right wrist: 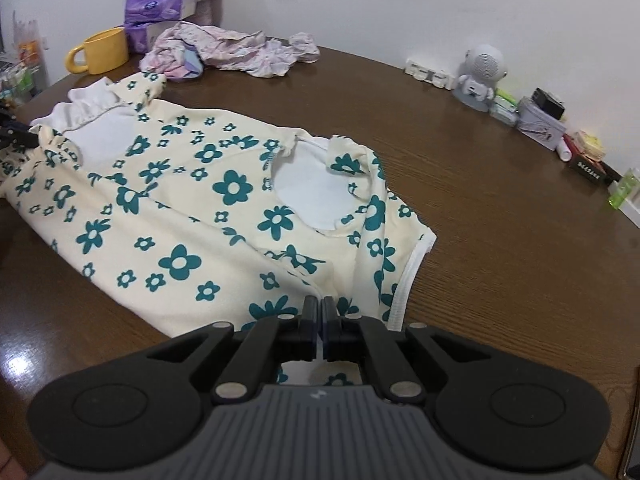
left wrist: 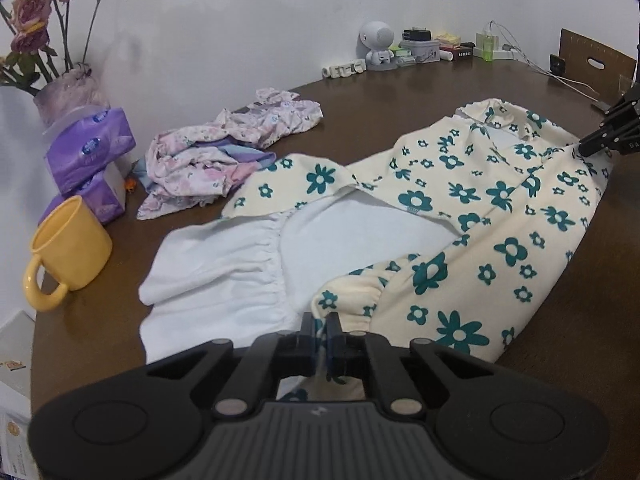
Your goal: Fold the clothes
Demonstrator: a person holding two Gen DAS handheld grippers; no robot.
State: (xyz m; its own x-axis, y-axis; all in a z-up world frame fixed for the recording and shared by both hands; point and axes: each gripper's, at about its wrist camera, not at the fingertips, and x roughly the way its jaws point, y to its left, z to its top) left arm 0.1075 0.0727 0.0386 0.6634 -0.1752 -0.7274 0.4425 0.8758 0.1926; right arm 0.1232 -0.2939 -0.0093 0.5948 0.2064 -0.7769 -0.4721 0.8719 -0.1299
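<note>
Flowered garment (left wrist: 460,240) pinched in both grippers

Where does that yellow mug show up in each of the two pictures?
Left wrist view: the yellow mug stands at the left edge, beside the purple tissue packs.
Right wrist view: the yellow mug stands at the upper left, far across the table.
Shared landmark: the purple tissue packs, right behind the mug in both.
</note>
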